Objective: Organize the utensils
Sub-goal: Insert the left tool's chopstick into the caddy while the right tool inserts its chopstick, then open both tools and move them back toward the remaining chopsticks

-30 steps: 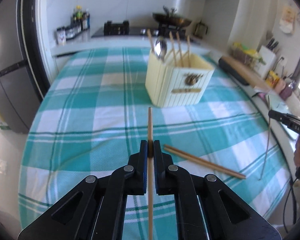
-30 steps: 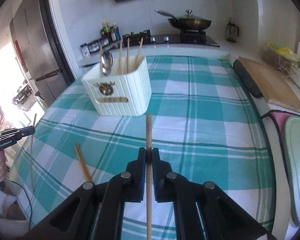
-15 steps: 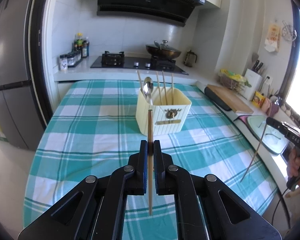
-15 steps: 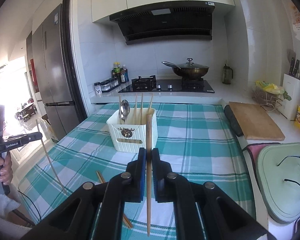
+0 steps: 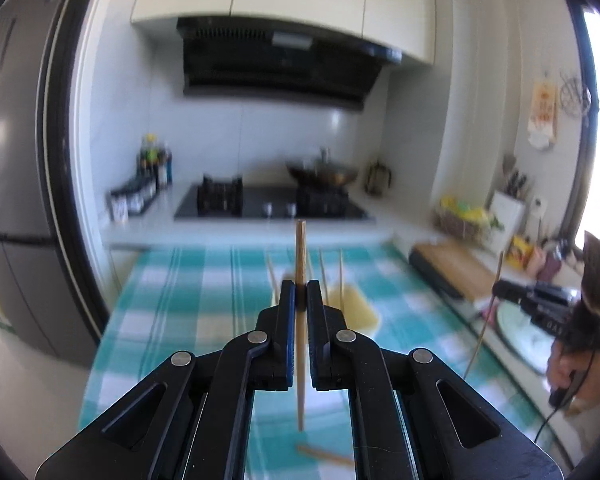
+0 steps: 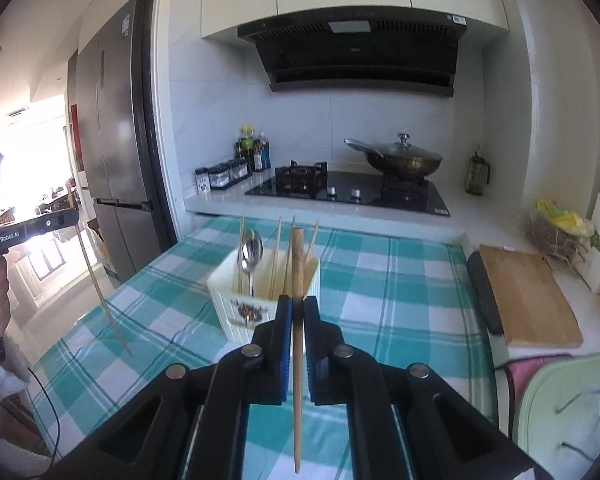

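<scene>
You have lifted both sticks up off the counter point(image 6: 400, 280). Your left hand-held gripper point(image 5: 301, 300) is clamped on one chopstick point(image 5: 300, 256), and your right hand-held gripper point(image 6: 297, 312) on another chopstick point(image 6: 298, 264). The utensil box point(image 6: 260, 304) waits at 12 o'clock, so dropping them in looks next. One more stick point(image 5: 326, 456) lies at 6 o'clock on the checked cloth point(image 6: 380, 264). Behind is a kitchen stove point(image 6: 348, 192).

Black grippers point(image 6: 297, 308) — apparently silver-riveted.

My left camera blurs the cream utensil holder point(image 5: 352, 308), half hidden behind my left gripper point(image 5: 301, 298). A chopstick on the cloth point(image 5: 324, 456) is partly covered. My right camera's edge cuts off the pale green lid point(image 6: 572, 412).
</scene>
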Tool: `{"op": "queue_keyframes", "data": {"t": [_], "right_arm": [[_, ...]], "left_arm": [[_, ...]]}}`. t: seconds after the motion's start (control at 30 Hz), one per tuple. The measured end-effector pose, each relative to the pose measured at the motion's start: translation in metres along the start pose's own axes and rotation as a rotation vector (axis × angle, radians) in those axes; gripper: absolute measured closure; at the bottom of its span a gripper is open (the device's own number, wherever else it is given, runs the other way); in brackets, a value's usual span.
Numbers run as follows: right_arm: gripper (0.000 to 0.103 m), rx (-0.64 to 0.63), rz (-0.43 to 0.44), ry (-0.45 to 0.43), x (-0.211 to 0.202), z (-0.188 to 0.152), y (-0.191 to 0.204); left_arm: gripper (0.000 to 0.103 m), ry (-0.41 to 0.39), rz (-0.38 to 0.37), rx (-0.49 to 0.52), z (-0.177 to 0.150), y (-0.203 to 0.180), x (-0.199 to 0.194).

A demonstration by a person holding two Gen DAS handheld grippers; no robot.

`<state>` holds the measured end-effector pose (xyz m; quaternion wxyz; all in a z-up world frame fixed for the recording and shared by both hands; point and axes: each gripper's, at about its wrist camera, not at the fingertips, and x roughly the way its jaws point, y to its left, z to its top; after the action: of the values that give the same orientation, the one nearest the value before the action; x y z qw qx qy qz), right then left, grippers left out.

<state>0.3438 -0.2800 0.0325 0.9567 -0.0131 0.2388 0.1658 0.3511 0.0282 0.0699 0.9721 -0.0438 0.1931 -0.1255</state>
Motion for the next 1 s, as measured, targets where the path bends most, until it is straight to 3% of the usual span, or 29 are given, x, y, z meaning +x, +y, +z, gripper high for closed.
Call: {"op": "queue_keyframes", "data": {"t": [0.1,0.17,0.27,0.37,0.57,0.83,0.93,1.0], "right_arm": [[0.097,0.011,0.024,-0.091,0.018,0.040,0.002],[0.097,0.045,0.037,-0.157,0.038,0.065,0.001],[0.097,0.076,0.026,-0.250,0.066,0.084,0.000],[0.097,0.063,0.016,-0.265,0.101,0.086,0.001],[0.097,0.112,0.070,-0.057,0.187,0.066,-0.015],[0.093,0.171,0.119,0.192,0.252,0.032,-0.023],[0.093,0.232,0.141,0.235,0.256,0.019,-0.027],[0.088,0.241,0.137,0.226,0.244,0.011,-0.030]], "left_arm": [[0.100,-0.133,0.039,-0.012,0.029,-0.006,0.023],[0.100,-0.169,0.043,-0.041,0.039,-0.008,0.047],[0.100,-0.155,0.057,-0.077,0.040,-0.007,0.088],[0.100,-0.076,0.072,-0.081,0.031,-0.004,0.133],[0.100,0.186,0.053,-0.087,-0.001,0.006,0.213],[0.098,0.389,0.013,-0.086,-0.043,0.001,0.258],[0.080,0.402,0.007,-0.110,-0.053,0.000,0.245],[0.056,0.409,0.016,-0.117,-0.063,0.003,0.223]]}}
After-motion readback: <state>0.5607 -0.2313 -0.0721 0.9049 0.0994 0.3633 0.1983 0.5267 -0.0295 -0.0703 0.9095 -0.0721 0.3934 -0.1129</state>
